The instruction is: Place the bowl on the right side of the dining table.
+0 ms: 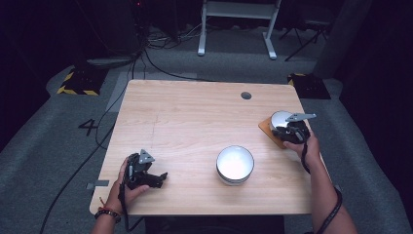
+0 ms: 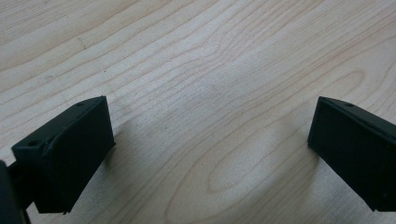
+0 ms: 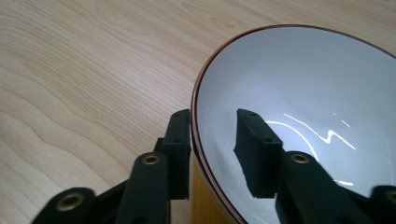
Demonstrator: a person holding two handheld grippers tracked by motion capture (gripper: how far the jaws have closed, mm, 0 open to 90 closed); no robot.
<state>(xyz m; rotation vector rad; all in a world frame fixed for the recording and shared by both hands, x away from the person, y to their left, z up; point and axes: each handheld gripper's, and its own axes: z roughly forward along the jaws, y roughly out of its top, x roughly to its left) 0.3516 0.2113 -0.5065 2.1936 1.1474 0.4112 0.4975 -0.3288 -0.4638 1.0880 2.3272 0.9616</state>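
The right gripper point(image 3: 212, 140) straddles the rim of a white bowl point(image 3: 299, 102) that sits on a small wooden board point(image 1: 267, 129) at the table's point(image 1: 195, 122) right edge; its jaws stand slightly apart, one outside and one inside the wall, the inner one clear of it, so the bowl looks just set down and let go. Next comes lifting the gripper clear without tipping it. The left gripper point(image 2: 208, 154) rests wide open and empty at the near left, angled toward a second bowl point(image 1: 235, 165) mid-table

Bare surface point(image 1: 195, 117) spans the far and left parts, open for passing; a white bowl point(image 1: 235, 164) blocks the near centre; another bowl point(image 1: 279, 119) on an orange board point(image 1: 268, 130) crowds the right edge.
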